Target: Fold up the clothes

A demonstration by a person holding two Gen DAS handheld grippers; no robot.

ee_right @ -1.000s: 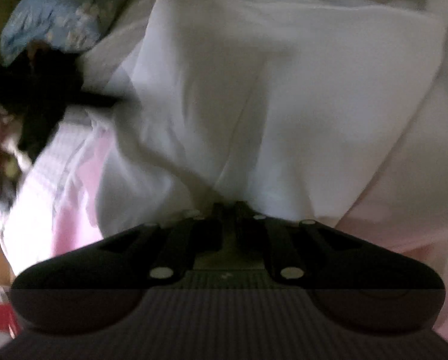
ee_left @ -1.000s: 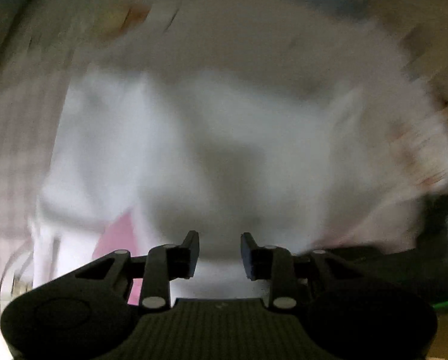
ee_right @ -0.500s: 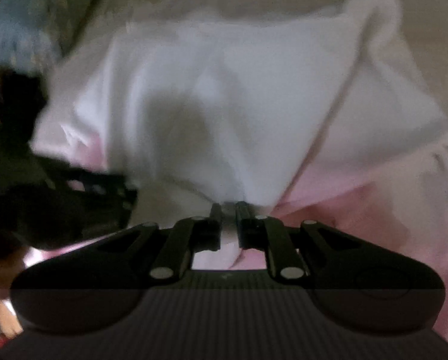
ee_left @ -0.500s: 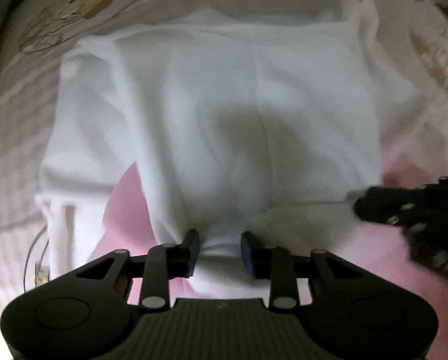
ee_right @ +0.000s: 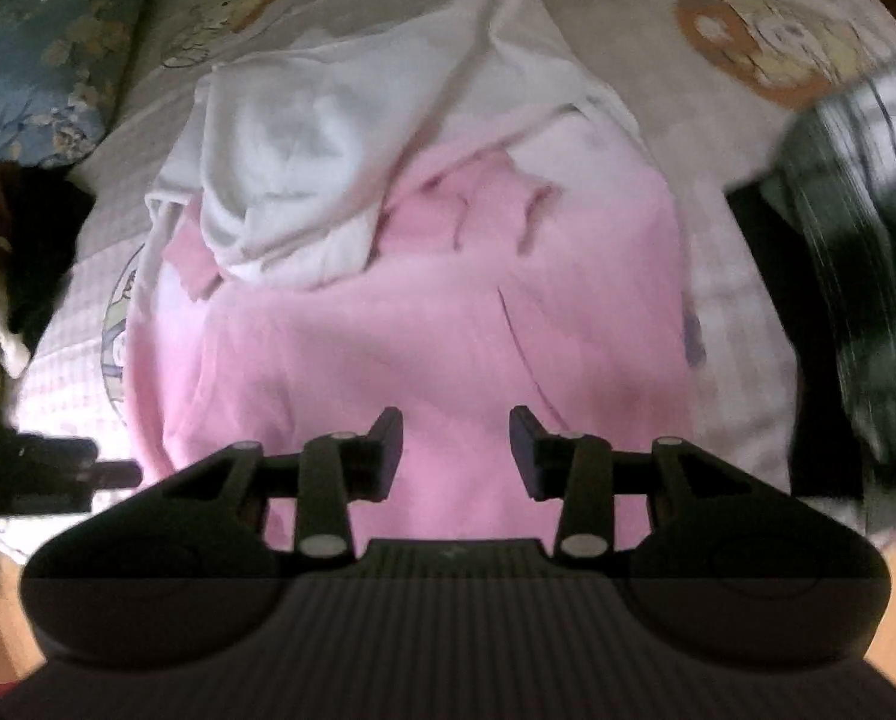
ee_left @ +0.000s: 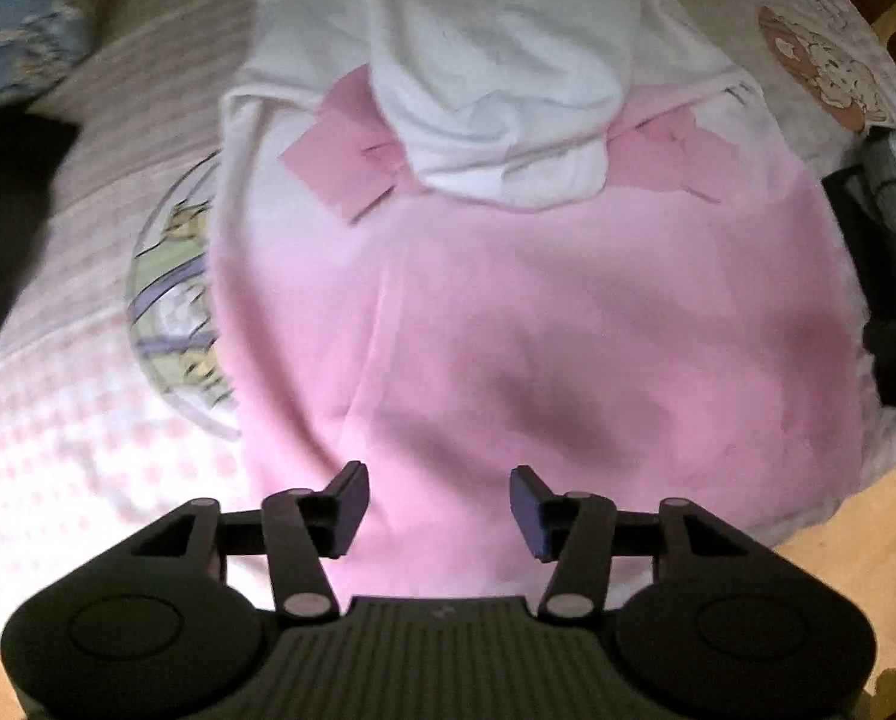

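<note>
Above pink garment: both tools down-pointed, empty, opening.

Cartoon-print bedsheet, blue floral pillow, wooden floor, dark checked cloth

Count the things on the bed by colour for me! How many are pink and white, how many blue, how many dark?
Pink and white: 1, the garment spread flat with its white part folded onto the pink.
Blue: 1, the pillow at the far left.
Dark: 1, the checked cloth at the right edge, blurred.
Total: 3
</note>
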